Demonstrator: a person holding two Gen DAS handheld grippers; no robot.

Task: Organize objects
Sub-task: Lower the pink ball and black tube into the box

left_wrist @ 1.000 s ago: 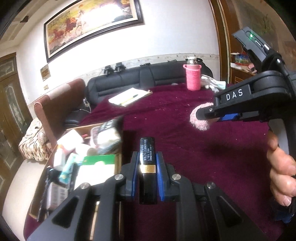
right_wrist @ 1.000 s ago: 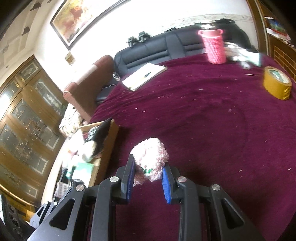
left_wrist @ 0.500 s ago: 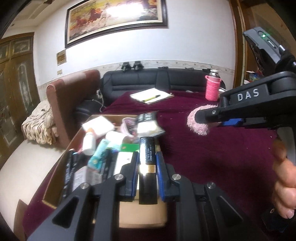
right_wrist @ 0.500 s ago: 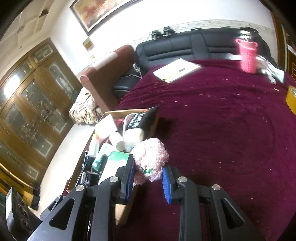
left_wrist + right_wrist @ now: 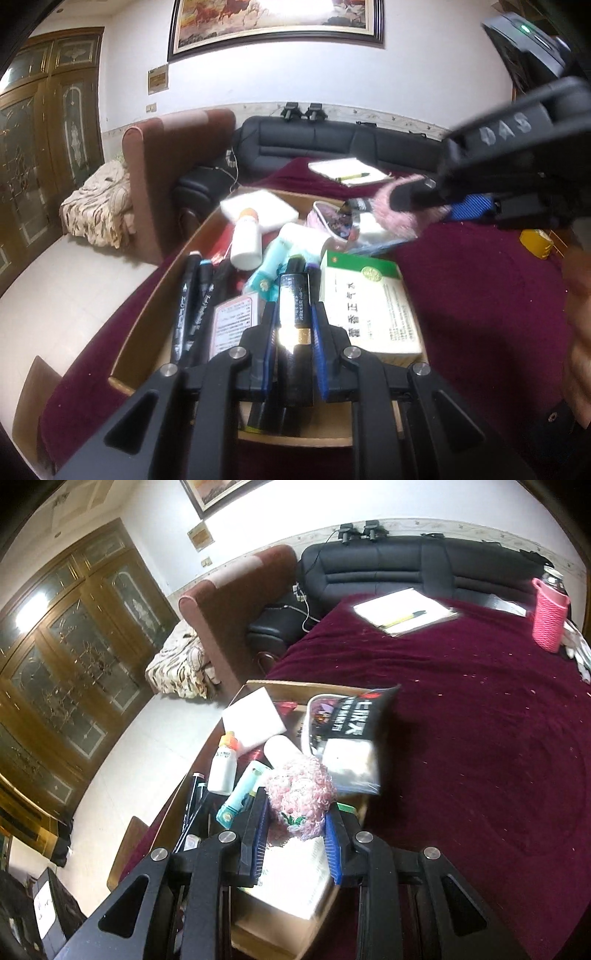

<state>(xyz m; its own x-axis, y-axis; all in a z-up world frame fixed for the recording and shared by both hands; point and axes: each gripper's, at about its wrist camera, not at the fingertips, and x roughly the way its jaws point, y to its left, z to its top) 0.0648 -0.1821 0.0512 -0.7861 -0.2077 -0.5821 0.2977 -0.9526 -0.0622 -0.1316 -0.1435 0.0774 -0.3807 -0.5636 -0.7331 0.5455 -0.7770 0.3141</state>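
Note:
My left gripper is shut on a black tube with a gold band and holds it over the near end of an open cardboard box. My right gripper is shut on a fluffy pink pom-pom and holds it over the same box; it also shows in the left wrist view at the upper right. The box holds black markers, a white bottle, a teal tube, a green-and-white carton and a black pouch.
The box sits at the left edge of a table under a maroon cloth. On the cloth lie a notepad with pen, a pink knitted bottle and a yellow tape roll. A black sofa and a brown armchair stand behind.
Both grippers have moved left from over the cloth to over the box, each still holding its object. The box contents now fill the lower middle of both views.

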